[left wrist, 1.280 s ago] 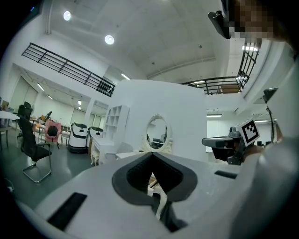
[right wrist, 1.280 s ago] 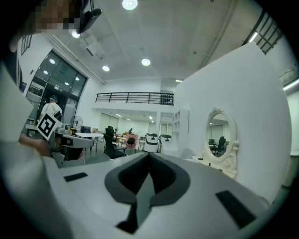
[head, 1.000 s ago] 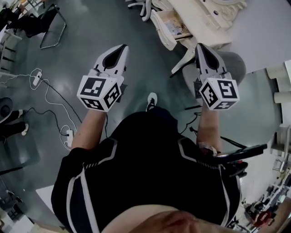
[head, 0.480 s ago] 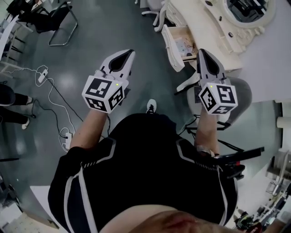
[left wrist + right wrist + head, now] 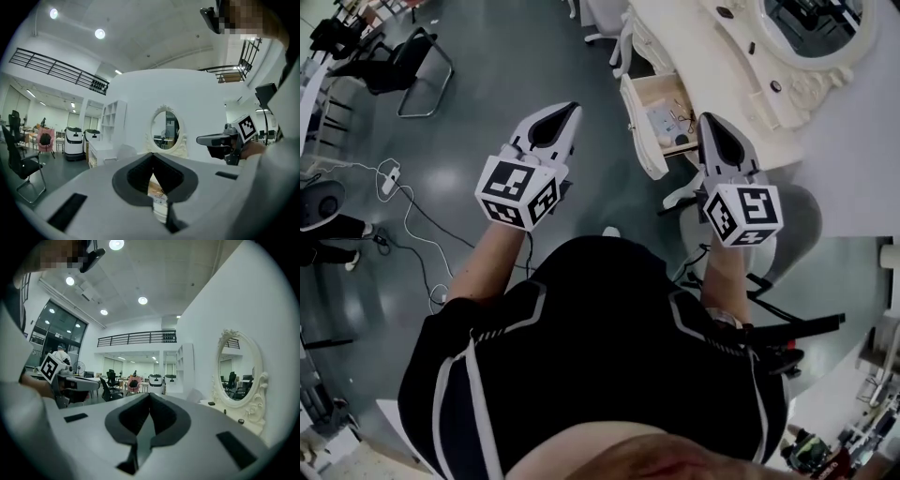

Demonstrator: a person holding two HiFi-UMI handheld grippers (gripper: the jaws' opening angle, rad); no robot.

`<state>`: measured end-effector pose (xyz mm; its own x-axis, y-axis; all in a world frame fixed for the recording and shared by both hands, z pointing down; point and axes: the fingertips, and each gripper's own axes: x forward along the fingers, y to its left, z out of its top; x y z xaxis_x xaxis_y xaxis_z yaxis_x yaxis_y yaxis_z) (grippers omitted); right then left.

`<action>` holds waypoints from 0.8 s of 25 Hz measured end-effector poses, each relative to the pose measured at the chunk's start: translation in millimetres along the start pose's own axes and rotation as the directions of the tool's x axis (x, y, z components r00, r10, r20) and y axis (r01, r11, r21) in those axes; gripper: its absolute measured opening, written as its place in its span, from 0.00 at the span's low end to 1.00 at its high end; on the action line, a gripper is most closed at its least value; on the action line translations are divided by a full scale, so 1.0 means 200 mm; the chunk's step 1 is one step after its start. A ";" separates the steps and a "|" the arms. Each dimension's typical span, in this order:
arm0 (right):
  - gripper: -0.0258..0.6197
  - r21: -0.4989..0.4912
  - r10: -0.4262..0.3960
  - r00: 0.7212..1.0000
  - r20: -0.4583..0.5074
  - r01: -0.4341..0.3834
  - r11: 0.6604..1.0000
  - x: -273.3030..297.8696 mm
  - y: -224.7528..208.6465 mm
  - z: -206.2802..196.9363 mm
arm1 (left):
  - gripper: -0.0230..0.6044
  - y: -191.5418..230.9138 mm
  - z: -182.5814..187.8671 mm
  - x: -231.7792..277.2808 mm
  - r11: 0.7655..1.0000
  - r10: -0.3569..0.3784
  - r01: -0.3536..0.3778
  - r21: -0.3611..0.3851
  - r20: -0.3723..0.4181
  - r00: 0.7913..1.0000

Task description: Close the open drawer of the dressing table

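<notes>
The cream dressing table (image 5: 712, 47) stands at the top right of the head view, its oval mirror (image 5: 811, 23) at the edge. Its drawer (image 5: 661, 114) is pulled out, with small items inside. My left gripper (image 5: 570, 111) hangs in the air left of the drawer, jaws shut and holding nothing. My right gripper (image 5: 709, 120) is just right of the drawer, also shut and holding nothing. In the left gripper view, the drawer (image 5: 158, 191) shows through the slit of the left gripper (image 5: 152, 161), with the mirror (image 5: 165, 129) behind. The right gripper (image 5: 150, 397) faces along the mirror (image 5: 234, 371).
A grey round stool (image 5: 792, 220) stands beneath my right arm. A black chair (image 5: 408, 56) is at the far left. A power strip and cables (image 5: 391, 176) lie on the grey floor. White robot carts (image 5: 75, 143) stand far off.
The dressing table and its open drawer have come nearer and lower in the head view. Both grippers now sit beside the drawer, still shut.
</notes>
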<state>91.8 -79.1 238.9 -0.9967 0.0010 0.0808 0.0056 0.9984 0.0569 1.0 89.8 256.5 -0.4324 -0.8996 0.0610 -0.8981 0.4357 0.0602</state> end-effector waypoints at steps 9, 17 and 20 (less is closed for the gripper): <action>0.05 0.010 -0.034 0.999 0.019 0.034 0.999 0.08 -0.12 0.04 | 0.04 0.06 0.10 0.25 0.995 -0.053 0.052 0.088 0.012 0.999; 0.05 0.048 -0.180 0.983 -0.018 0.181 0.982 0.18 -0.38 -0.11 | 0.04 0.11 -0.04 0.68 0.977 -0.206 0.207 0.045 -0.029 0.978; 0.05 0.041 -0.251 0.967 -0.030 0.253 0.967 0.26 -0.42 -0.14 | 0.04 0.19 -0.10 0.80 0.961 -0.274 0.276 0.033 -0.041 0.961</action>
<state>41.7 -165.3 265.9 -0.9632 -0.2517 0.0940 -0.2496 0.9677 0.0341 -100.2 -36.4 287.6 -0.1658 -0.9827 0.0828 -0.9846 0.1696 0.0417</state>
